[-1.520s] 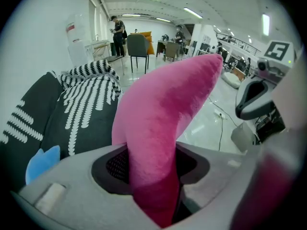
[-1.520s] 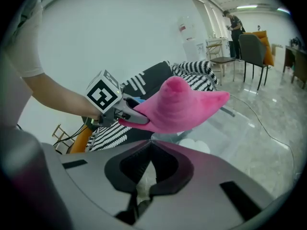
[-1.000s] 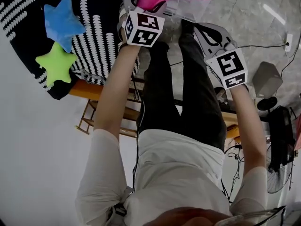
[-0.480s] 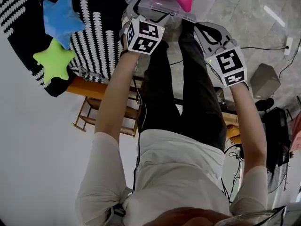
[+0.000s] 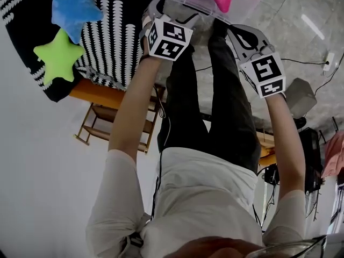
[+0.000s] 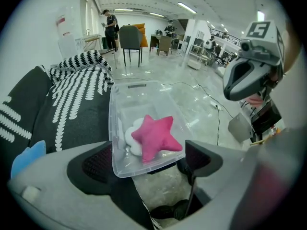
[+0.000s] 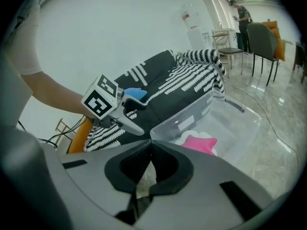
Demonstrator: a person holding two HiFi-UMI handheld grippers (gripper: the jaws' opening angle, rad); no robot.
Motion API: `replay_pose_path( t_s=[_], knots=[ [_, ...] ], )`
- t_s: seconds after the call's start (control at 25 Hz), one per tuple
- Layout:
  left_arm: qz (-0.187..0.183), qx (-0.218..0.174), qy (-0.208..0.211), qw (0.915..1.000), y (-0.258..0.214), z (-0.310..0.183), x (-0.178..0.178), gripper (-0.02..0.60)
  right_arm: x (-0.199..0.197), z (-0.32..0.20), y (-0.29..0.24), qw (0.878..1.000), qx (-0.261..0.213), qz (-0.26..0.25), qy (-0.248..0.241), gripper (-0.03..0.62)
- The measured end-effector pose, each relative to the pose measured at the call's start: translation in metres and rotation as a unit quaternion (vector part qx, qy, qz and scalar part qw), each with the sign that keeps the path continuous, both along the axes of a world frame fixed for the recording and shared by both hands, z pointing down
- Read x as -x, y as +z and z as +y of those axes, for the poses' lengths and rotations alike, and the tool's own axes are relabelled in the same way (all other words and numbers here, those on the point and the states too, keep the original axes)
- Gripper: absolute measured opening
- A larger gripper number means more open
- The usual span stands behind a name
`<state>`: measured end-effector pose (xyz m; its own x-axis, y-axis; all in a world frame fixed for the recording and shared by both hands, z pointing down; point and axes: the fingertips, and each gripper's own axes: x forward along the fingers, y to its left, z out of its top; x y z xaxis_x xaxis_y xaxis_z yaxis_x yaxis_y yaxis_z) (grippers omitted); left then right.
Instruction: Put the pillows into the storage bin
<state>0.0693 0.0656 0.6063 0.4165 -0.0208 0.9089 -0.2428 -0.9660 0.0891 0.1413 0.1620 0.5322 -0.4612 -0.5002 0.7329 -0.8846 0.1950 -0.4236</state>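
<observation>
Item: storage bin point(image 6: 113, 128), clear plastic, no lid on, standing on floor point(image 6: 192, 97) at 12 o'clock in head view. Contents so far: pink star pillow point(image 6: 156, 137) lying on top of a white pillow point(image 6: 130, 139), both fully inside, w/ room to spare. Outstanding: blue star pillow point(image 5: 75, 7) at approx 11 o'clock and green star pillow point(image 5: 56, 58) at approx 10 o'clock, just beside each other, both on the black-and-white striped cover point(image 5: 115, 47), well apart from the bin. Tools: left gripper point(image 6: 148, 159) just beside bin's near rim, jaws have just been opening and now stand wide, nothing between the pads, holding nothing. The right gripper point(image 7: 150, 150) sits at approx 1 o'clock near bin's near corner, jaws pressed together, empty. Status, my est.: 2 pillows in, 2 seen still out, so roughly half done. Remaining work would be a reach over to 10–11 o'clock for blue or green, then carry to bin, x2. Can't tell whether more pillows lie outside the views.
</observation>
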Motion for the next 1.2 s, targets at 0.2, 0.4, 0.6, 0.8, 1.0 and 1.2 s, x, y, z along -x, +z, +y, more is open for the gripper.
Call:
replay_pose_path(
  t_s=[0.2,0.4,0.6,0.8,1.0,1.2],
  knots=[
    [-0.003,-0.008,-0.027,0.9996,-0.003,-0.010,0.041,0.456,0.035,-0.012,-0.001,1.000,-0.002,-0.005,-0.026,0.005],
    [-0.009,-0.032,-0.062,0.9975,-0.005,-0.029,0.094,0.456,0.072,-0.024,0.002,0.998,-0.002,-0.006,-0.055,0.005],
    [-0.031,-0.041,-0.101,0.9936,-0.006,-0.037,0.164,0.456,0.106,-0.042,-0.002,0.997,-0.005,-0.005,-0.078,0.005],
    [-0.053,-0.049,-0.140,0.9875,-0.012,-0.045,0.236,0.456,0.149,-0.069,-0.007,0.993,-0.019,-0.004,-0.118,0.005],
    [-0.081,-0.052,-0.166,0.9814,-0.017,-0.054,0.315,0.456,0.199,-0.077,-0.011,0.984,-0.011,-0.001,-0.178,0.005],
    [-0.092,-0.070,-0.221,0.9684,-0.025,-0.068,0.381,0.456,0.254,-0.096,-0.017,0.978,-0.017,-0.008,-0.209,0.005]
  ],
)
